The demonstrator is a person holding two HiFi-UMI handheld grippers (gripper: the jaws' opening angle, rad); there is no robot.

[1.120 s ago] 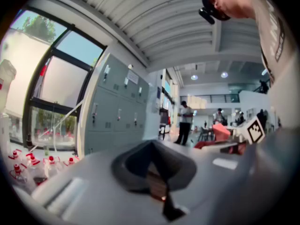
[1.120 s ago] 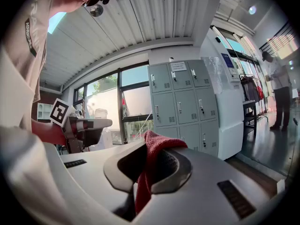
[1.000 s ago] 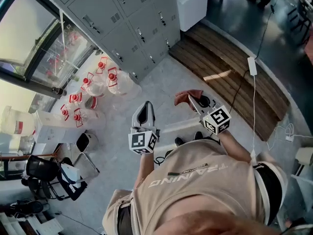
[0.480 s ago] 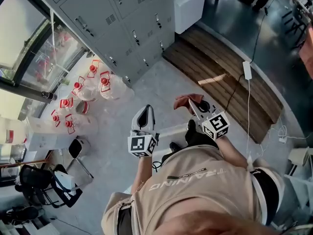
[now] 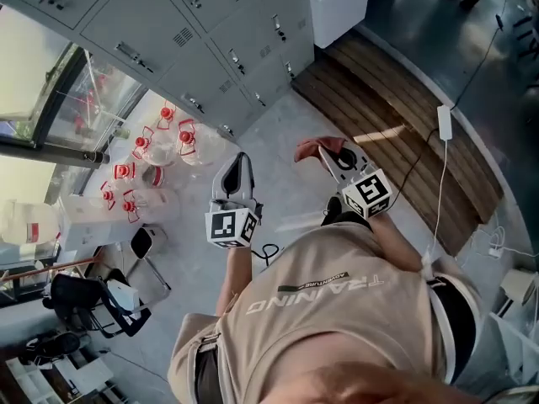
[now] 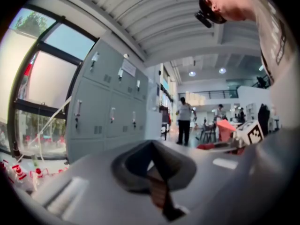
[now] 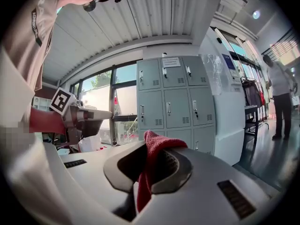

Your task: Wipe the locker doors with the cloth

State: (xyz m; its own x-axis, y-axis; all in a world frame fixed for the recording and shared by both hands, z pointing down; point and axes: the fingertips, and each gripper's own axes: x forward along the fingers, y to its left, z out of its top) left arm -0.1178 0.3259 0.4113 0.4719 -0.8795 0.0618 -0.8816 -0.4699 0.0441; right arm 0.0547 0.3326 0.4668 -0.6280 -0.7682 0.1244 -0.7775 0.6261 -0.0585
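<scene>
Where the red cloth [image 7: 151,159] sits, it is pinched between the jaws of the right hand-held gripper [image 7: 149,150], with a fold standing above the jaw tips and the remainder hanging down between them. In the head view the cloth [image 5: 317,147] bunches at the front of that hand-held gripper [image 5: 330,153], held in the air above the grey floor [image 5: 278,141] and well apart from the locker doors [image 5: 215,25]. The left hand-held gripper [image 5: 239,163] is held beside the right at a similar height; its own view shows the jaws together with nothing between them [image 6: 153,146]. The grey lockers [image 7: 172,102] stand in a bank of small doors with handles and vent slots, facing both hand-held grippers. A white cabinet [image 7: 227,108] stands just beside the lockers. Clear water jugs with red caps [image 5: 160,146] are grouped on the floor near the locker base, beside a window [image 5: 50,82]. A wooden platform [image 5: 396,133] lies on the other side, with a white power adapter [image 5: 444,122] on it.
</scene>
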